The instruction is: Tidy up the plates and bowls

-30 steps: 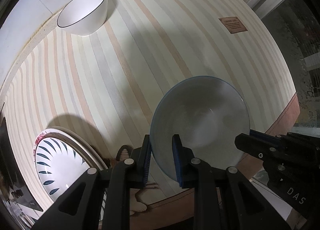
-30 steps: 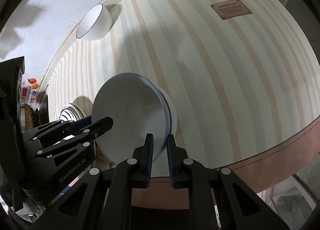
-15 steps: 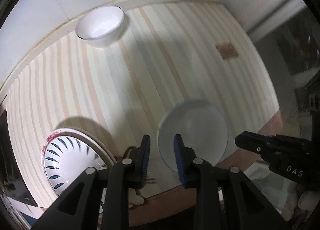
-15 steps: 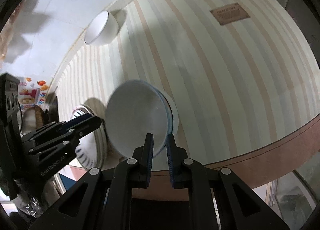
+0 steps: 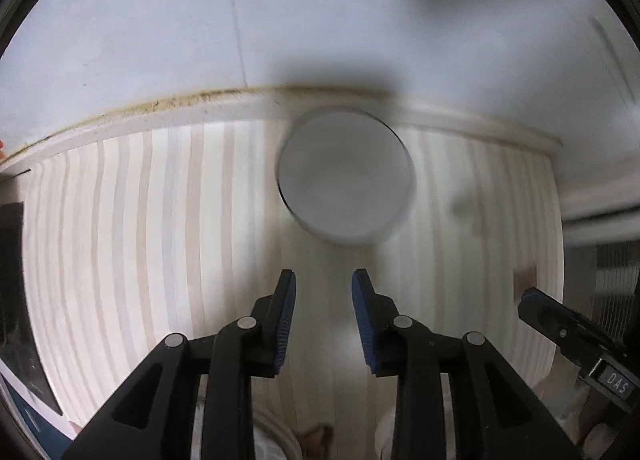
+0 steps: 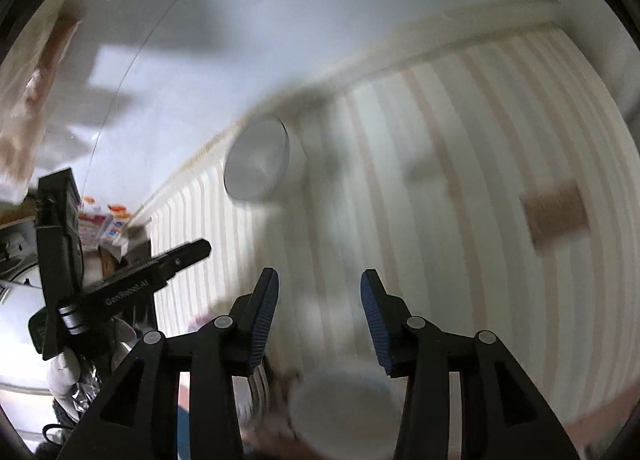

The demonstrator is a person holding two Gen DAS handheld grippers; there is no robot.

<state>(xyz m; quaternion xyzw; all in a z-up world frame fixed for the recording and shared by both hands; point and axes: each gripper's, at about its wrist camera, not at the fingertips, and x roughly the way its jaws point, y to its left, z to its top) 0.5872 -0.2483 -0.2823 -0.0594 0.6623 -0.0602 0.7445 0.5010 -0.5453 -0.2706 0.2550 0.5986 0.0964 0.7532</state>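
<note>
The white round ceramic bowl with a thin dark rim line [image 5: 346, 178] stands on the striped cloth-covered worktop [image 5: 140, 240], hard against its far edge where the pale wall begins. It sits upright, mouth up, and nothing is inside it as far as the blurred left wrist view shows.

The left tool [image 5: 324, 316] hangs over bare cloth on the near side of that bowl, apart from it, its blue-padded fingers [image 5: 286, 314] set a modest gap apart with nothing between them. The right tool [image 6: 320, 320] is also empty-handed; its jaws are opening, and only striped cloth shows in the gap. In the right wrist view the same bowl [image 6: 260, 158] lies well beyond the tool, up and to the left near the far edge, while a pale grey-blue bowl [image 6: 344, 412] lies close under the tool toward the near edge of the worktop, partly hidden by the fingers and smeared by motion. The left tool [image 6: 176, 260] shows at the left of that view.

The white bowl looks stiff, glazed and therefore slippery, fairly light but breakable if knocked against the wall or dropped. Its steep side offers no handle, so the sensible hold is probably on the rim, one pad inside and one outside, at the side nearest the tool, with a firm squeeze. The wall just behind leaves little room for a grasp from the far side.
</note>
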